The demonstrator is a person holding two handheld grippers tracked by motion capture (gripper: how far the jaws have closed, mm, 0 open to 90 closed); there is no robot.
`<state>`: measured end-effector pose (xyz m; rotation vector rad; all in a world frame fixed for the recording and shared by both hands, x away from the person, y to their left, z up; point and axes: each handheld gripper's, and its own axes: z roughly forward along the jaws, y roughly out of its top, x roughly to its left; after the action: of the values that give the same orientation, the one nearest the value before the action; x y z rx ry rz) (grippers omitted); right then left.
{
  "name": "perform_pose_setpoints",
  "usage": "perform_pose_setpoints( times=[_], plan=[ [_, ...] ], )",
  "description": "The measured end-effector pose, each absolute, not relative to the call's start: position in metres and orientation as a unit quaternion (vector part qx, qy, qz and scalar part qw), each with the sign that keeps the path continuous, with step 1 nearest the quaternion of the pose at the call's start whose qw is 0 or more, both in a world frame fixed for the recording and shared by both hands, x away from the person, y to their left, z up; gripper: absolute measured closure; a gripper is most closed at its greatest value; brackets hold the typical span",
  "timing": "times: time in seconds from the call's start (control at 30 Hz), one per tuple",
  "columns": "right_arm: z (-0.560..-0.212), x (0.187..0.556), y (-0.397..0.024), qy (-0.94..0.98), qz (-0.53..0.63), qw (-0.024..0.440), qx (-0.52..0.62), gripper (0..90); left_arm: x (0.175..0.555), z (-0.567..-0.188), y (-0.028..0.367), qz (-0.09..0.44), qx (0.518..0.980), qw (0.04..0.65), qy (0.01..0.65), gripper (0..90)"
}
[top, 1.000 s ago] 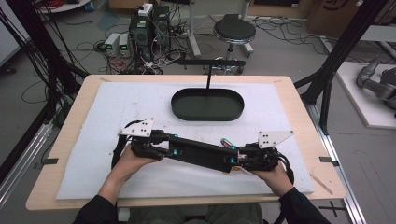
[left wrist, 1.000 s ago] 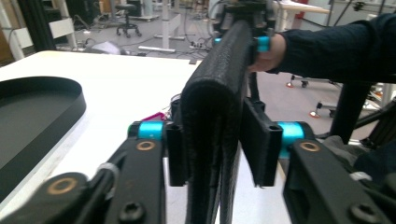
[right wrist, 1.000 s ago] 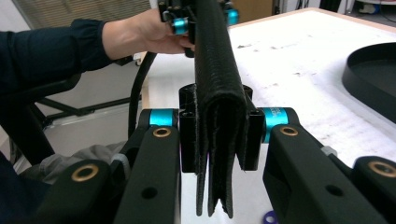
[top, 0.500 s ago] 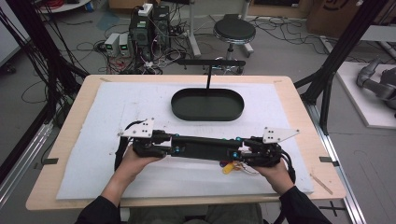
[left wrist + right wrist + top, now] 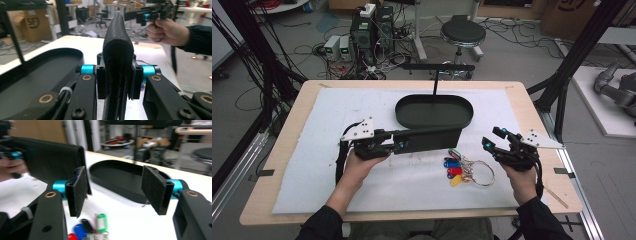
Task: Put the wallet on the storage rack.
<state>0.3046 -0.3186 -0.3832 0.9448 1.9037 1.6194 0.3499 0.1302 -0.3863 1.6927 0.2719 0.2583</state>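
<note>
In the high view, the right gripper (image 5: 496, 145) had just let go of the black pouch (image 5: 432, 139); its jaws had been opening and stood wide and empty. The left gripper (image 5: 394, 146) alone held the pouch above the white mat (image 5: 312, 150). A bunch of keys (image 5: 462, 170) now lay on the mat below it, so the emptying looked done.

In the left gripper view, the jaws clamped the pouch (image 5: 117, 65).

In the right gripper view, the black tray (image 5: 120, 180) lay behind; nothing blocked the keys (image 5: 90, 230).
</note>
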Motion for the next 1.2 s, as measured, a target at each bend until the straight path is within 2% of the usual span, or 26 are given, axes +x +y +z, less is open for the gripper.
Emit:
perform_pose_setpoints(
  times=[0.17,0.47,0.93,1.2],
  plan=[
    [-0.386,0.307,-0.328,0.686,0.575,0.256,0.366,36.5,0.362,-0.382,0.123,0.139,0.737,0.648,0.135,74.1],
    [-0.387,0.308,-0.329,0.689,0.561,0.27,0.37,36.4,0.39,-0.381,0.106,0.169,0.733,0.641,0.153,74.1],
    [-0.388,0.311,-0.332,0.689,0.557,0.273,0.375,36.5,0.433,-0.395,0.083,0.177,0.73,0.632,0.189,74.1],
    [-0.389,0.31,-0.332,0.69,0.556,0.272,0.376,36.5,0.456,-0.412,0.072,0.182,0.713,0.638,0.224,74.0]
  ],
)
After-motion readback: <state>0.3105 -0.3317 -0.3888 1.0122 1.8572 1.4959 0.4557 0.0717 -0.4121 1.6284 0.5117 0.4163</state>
